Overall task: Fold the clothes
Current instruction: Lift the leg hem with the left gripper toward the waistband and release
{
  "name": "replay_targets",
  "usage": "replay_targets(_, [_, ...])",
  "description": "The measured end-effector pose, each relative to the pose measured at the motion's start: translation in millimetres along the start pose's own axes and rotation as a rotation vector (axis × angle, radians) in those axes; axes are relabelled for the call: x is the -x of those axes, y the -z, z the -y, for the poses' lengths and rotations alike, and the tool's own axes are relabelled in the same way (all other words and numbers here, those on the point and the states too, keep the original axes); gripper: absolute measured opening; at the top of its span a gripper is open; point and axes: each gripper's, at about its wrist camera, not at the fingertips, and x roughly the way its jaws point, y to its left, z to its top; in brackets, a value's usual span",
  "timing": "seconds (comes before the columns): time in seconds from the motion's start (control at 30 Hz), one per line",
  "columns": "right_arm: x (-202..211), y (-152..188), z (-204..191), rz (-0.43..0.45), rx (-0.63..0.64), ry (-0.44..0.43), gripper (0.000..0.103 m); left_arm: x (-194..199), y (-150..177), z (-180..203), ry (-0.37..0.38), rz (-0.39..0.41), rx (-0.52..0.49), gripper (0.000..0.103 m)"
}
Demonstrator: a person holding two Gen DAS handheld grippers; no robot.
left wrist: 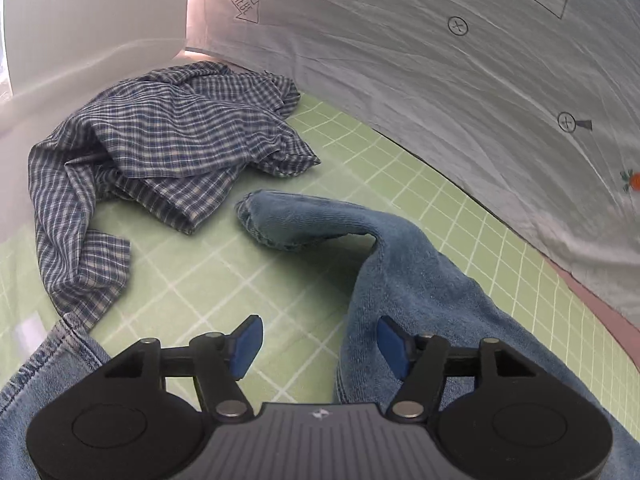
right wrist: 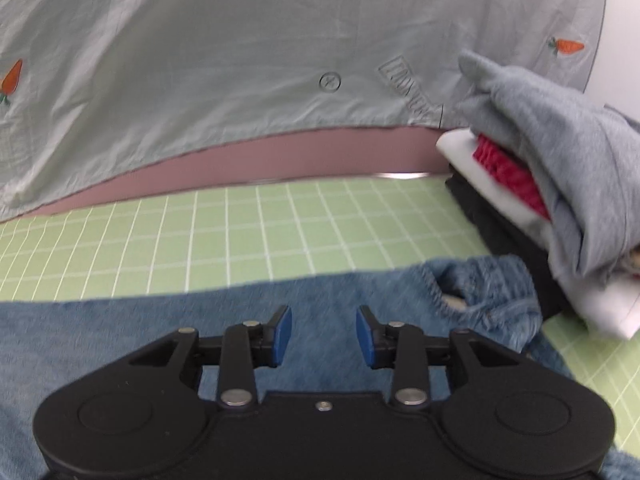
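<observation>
The left tool (left wrist: 320,346) is held wide open above the green gridded counter (left wrist: 224,280), nothing gripped; its right pad is seen against a blue fleece garment (left wrist: 400,264). The right tool (right wrist: 324,336) is likewise open and empty, poised over the same blue garment (right wrist: 200,320). One crumpled plaid shirt (left wrist: 160,148) is spread beyond. One stack of folded clothes (right wrist: 560,200) is set at the right.

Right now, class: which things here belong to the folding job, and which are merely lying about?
In the job: blue fleece garment, left gripper, right gripper, both open.

Lying about: crumpled plaid shirt, stack of clothes, green grid mat, grey carrot-print sheet.
</observation>
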Motion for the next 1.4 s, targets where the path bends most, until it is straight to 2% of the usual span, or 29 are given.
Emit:
replay_targets(0.03, [2.7, 7.3, -2.4, -0.016, -0.025, -0.003, 0.041, -0.7, -2.8, 0.0, 0.003, 0.015, 0.001, 0.075])
replay_targets(0.1, [7.5, 16.2, -3.4, -0.035, -0.062, -0.001, 0.044, -7.2, -10.1, 7.6, 0.014, 0.024, -0.029, 0.075])
replay_targets(0.2, [13.2, 23.3, -0.5, -0.042, -0.069, 0.029, 0.043, -19.6, -21.1, 22.9, 0.021, 0.029, -0.097, 0.073])
replay_targets(0.27, [14.3, 23.7, 7.5, -0.043, -0.081, 0.041, 0.041, -30.5, -26.2, 35.2, 0.000, 0.028, -0.145, 0.063])
replay_targets(0.3, [15.2, 23.9, 12.2, -0.043, -0.092, 0.047, 0.040, -35.5, -28.5, 40.9, -0.001, 0.025, -0.163, 0.046])
replay_targets(0.33, [15.9, 24.1, 17.3, -0.044, -0.103, 0.054, 0.040, -37.9, -29.2, 49.1, 0.006, 0.027, -0.195, 0.014])
replay_targets(0.37, [16.4, 24.1, 22.6, -0.043, -0.113, 0.064, 0.039, -37.9, -28.3, 60.3, 0.013, 0.036, -0.247, 0.003])
replay_targets(0.5, [16.9, 26.6, 39.9, -0.044, -0.134, 0.103, 0.039, -26.6, -9.9, 121.2, 0.086, 0.091, -0.505, 0.003])
replay_targets(0.6, [12.9, 31.9, 48.6, -0.064, -0.166, 0.106, 0.038, -17.0, 26.5, 176.4, 0.217, 0.079, -0.710, 0.005])
replay_targets(0.63, [11.7, 33.6, 50.1, -0.071, -0.179, 0.102, 0.038, -16.0, 47.8, 194.4, 0.244, 0.064, -0.836, 0.012])
replay_targets(0.67, [11.1, 34.9, 50.7, -0.074, -0.191, 0.099, 0.038, -15.4, 73.3, 210.6, 0.254, 0.053, -0.983, 0.015])
replay_targets(0.73, [10.4, 35.9, 50.0, -0.077, -0.204, 0.094, 0.038, -13.2, 121.6, 236.9, 0.275, 0.037, -1.248, 0.034])
replay_targets(0.77, [10.4, 35.5, 49.0, -0.077, -0.202, 0.093, 0.038, -10.4, 141.5, 240.3, 0.290, 0.038, -1.335, 0.035])
replay_targets(0.8, [10.7, 35.0, 48.1, -0.076, -0.199, 0.091, 0.038, -6.7, 151.1, 240.2, 0.308, 0.032, -1.359, 0.034])
replay_targets(0.87, [11.4, 34.3, 46.8, -0.074, -0.194, 0.087, 0.038, 2.3, 147.6, 232.1, 0.348, 0.006, -1.268, 0.034])
replay_targets(0.93, [11.8, 35.1, 47.3, -0.074, -0.195, 0.079, 0.038, 11.8, 138.4, 220.8, 0.386, -0.018, -1.153, 0.041])
replay_targets(1.03, [10.4, 36.8, 49.2, -0.077, -0.201, 0.074, 0.038, 27.0, 97.7, 187.5, 0.410, 0.001, -0.851, 0.043])
replay_targets(1.1, [9.8, 37.8, 49.1, -0.079, -0.209, 0.073, 0.039, 31.8, 73.8, 163.1, 0.386, 0.025, -0.673, 0.042])
replay_targets(1.17, [9.2, 37.9, 48.2, -0.079, -0.212, 0.073, 0.039, 25.4, 62.5, 148.6, 0.319, 0.013, -0.641, 0.029])
replay_targets(1.2, [9.0, 37.7, 47.5, -0.080, -0.212, 0.072, 0.039, 20.7, 57.9, 142.2, 0.282, 0.002, -0.639, 0.010])
replay_targets(1.27, [8.5, 37.3, 46.1, -0.081, -0.212, 0.069, 0.039, 7.5, 56.2, 136.8, 0.205, -0.027, -0.657, 0.007])
replay_targets(1.33, [8.4, 36.5, 44.8, -0.081, -0.210, 0.068, 0.039, -1.8, 57.2, 136.6, 0.170, -0.052, -0.685, 0.007])
replay_targets(1.4, [10.0, 35.8, 44.3, -0.080, -0.211, 0.063, 0.039, -4.0, 57.4, 140.4, 0.113, -0.039, -0.714, 0.007])
